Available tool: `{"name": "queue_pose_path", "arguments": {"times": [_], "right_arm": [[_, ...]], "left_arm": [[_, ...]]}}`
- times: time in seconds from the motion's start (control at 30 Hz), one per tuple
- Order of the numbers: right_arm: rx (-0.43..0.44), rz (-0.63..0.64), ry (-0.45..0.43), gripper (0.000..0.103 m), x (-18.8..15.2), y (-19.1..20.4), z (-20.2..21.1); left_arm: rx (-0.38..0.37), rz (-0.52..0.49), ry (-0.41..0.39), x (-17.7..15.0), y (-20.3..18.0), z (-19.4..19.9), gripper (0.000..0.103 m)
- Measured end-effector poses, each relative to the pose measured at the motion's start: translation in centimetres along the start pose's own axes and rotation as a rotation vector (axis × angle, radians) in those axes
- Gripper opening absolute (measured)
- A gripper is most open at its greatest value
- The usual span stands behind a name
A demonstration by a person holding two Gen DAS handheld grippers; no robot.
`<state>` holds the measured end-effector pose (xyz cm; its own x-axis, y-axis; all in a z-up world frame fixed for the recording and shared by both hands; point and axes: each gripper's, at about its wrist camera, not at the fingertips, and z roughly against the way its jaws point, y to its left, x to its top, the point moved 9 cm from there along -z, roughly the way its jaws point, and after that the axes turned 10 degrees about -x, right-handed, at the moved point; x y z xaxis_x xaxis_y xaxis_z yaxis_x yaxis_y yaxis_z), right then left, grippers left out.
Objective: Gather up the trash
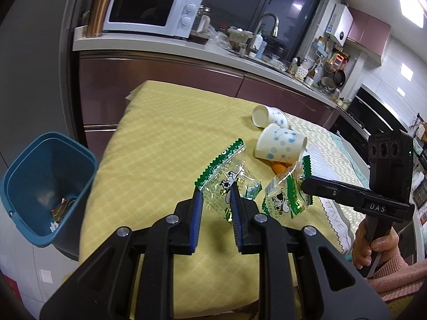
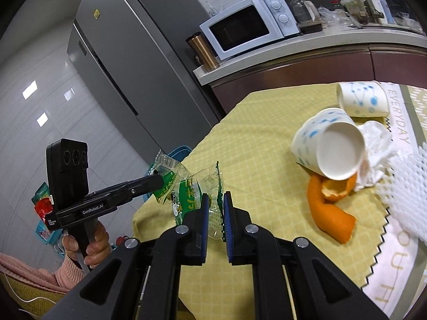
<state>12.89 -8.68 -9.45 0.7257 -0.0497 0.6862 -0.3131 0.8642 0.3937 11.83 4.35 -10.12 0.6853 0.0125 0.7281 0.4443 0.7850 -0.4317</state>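
Observation:
Two clear green-edged snack wrappers with a cow print lie on the yellow tablecloth. My left gripper has its blue pads around the left wrapper, jaws narrow on it. My right gripper is closed on the other wrapper, which also shows in the left wrist view. The left wrapper shows in the right wrist view at the left gripper's tips. Two tipped paper cups, orange peel and crumpled tissue lie beyond.
A blue bin with some scraps stands on the floor left of the table. White foam netting lies on a placemat at right. Kitchen counter with microwave and a fridge stand behind.

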Motion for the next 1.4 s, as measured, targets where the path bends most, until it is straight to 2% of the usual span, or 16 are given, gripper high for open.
{"name": "queue_pose_path", "arguments": {"times": [0.93, 1.4], "right_arm": [[0.055, 0.05, 0.016, 0.01, 1.9, 2.3, -2.9], [0.074, 0.064, 0.01, 0.01, 3.0, 3.4, -3.7]], "left_arm": [[0.111, 0.036, -0.048, 0.5, 3.4, 3.5, 0.02], [0.139, 0.052, -0.064, 0.5, 4.6, 4.6, 0.02]]}}
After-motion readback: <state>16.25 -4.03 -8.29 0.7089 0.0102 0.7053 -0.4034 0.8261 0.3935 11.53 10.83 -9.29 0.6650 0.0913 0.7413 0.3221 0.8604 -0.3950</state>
